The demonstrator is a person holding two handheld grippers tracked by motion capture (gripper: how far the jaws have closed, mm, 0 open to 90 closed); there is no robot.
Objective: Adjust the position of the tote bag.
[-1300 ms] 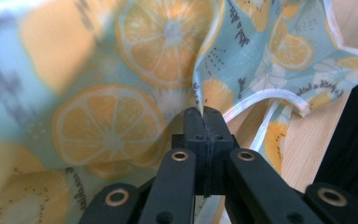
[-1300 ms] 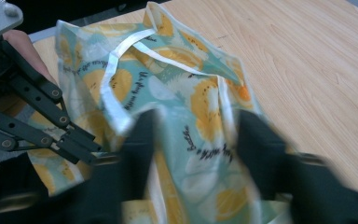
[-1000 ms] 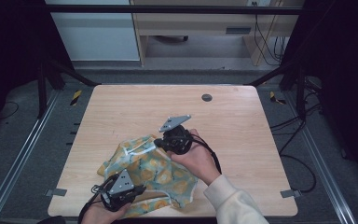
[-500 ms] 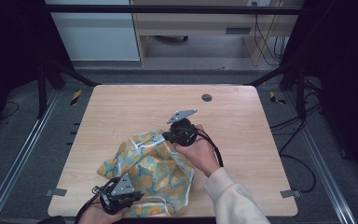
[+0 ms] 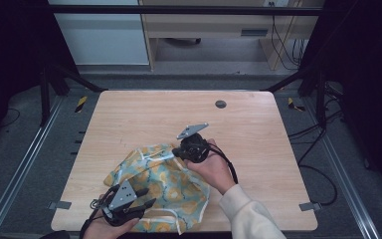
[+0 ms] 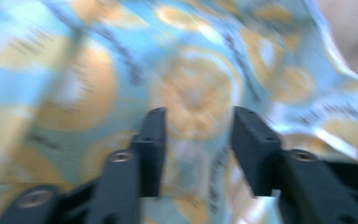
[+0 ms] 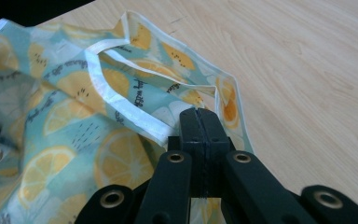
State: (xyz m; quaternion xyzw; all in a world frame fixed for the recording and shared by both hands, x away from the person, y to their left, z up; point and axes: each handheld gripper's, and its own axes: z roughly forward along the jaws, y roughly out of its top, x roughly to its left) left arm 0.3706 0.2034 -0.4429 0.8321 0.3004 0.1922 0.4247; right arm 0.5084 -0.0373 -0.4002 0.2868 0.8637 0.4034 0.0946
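A light-blue cloth printed with yellow lemon slices and bound in white lies crumpled on the near part of the wooden table. My right gripper is shut on the cloth's far hemmed corner, with the jaws pressed together on the fabric. At the table's near edge my left gripper points over the cloth's near side. Its jaws have just been opening and now stand apart. The blurred cloth lies close beyond the gap, and the pads do not press on it.
A small dark round grommet sits in the table's far middle. The tabletop ends in bare edges all round, with a metal frame and grey floor to the left and cables on the floor to the right.
The left gripper's jaws have gone from shut to apart at the cloth's near edge. The right gripper has sunk a little with the corner it holds.
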